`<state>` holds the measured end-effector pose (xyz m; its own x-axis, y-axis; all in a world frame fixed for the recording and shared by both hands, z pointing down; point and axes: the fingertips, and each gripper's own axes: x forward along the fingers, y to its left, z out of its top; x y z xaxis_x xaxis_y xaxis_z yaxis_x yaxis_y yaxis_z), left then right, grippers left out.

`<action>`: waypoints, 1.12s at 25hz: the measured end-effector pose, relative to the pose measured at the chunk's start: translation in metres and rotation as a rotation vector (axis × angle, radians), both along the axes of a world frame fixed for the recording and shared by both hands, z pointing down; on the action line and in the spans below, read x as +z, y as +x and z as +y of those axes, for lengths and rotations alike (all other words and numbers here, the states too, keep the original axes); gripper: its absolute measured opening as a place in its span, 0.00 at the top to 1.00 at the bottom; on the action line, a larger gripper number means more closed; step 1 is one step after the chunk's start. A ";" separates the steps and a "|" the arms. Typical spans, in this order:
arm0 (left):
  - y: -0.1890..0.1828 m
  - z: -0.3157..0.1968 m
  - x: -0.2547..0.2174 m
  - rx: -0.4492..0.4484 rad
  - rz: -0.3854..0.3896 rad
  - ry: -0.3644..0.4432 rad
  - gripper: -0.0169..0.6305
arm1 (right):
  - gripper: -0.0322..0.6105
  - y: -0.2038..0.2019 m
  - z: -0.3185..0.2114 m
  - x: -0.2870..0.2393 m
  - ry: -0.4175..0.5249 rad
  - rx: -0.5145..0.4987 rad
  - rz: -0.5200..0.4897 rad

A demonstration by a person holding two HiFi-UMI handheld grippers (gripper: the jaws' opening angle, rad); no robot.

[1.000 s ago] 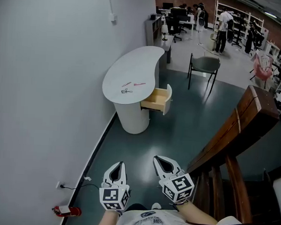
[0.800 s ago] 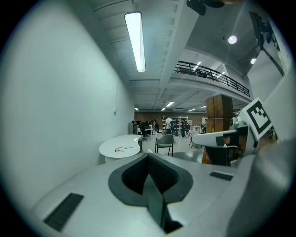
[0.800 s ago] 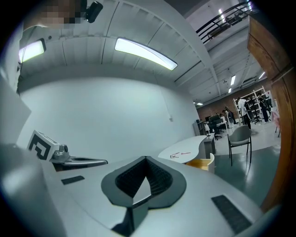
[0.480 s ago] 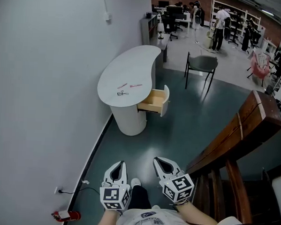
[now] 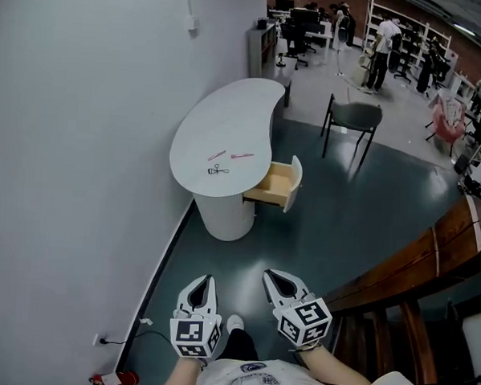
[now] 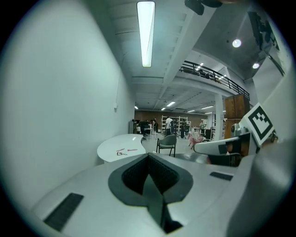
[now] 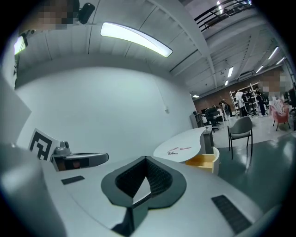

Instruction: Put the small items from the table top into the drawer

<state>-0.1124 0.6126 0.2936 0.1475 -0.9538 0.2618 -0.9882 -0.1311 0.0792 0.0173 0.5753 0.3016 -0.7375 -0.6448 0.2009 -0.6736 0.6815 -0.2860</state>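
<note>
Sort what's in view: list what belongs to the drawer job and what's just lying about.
Job: white table; open drawer; short pink stick; longer pink stick; small black item.
Lying about: green chair; wooden railing; red object on the floor.

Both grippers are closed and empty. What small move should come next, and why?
Probably step closer to the white table: its three small items and the open drawer lie far ahead of the left gripper and the right gripper, both shut and empty.

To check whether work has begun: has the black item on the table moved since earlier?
No. The black item still lies beside the two pink sticks on the white table.
</note>
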 end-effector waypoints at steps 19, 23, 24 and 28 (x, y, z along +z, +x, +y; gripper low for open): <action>-0.105 -0.142 -0.010 0.090 0.022 0.011 0.94 | 0.92 -0.098 -0.133 -0.009 -0.023 0.090 0.016; -0.114 -0.164 -0.007 0.097 0.031 0.012 0.94 | 0.92 -0.103 -0.157 -0.008 -0.026 0.105 0.020; -0.115 -0.171 -0.005 0.100 0.032 0.009 0.94 | 0.92 -0.104 -0.164 -0.006 -0.027 0.107 0.019; -0.118 -0.201 0.003 0.098 0.029 -0.004 0.94 | 0.92 -0.110 -0.195 0.003 -0.042 0.100 0.012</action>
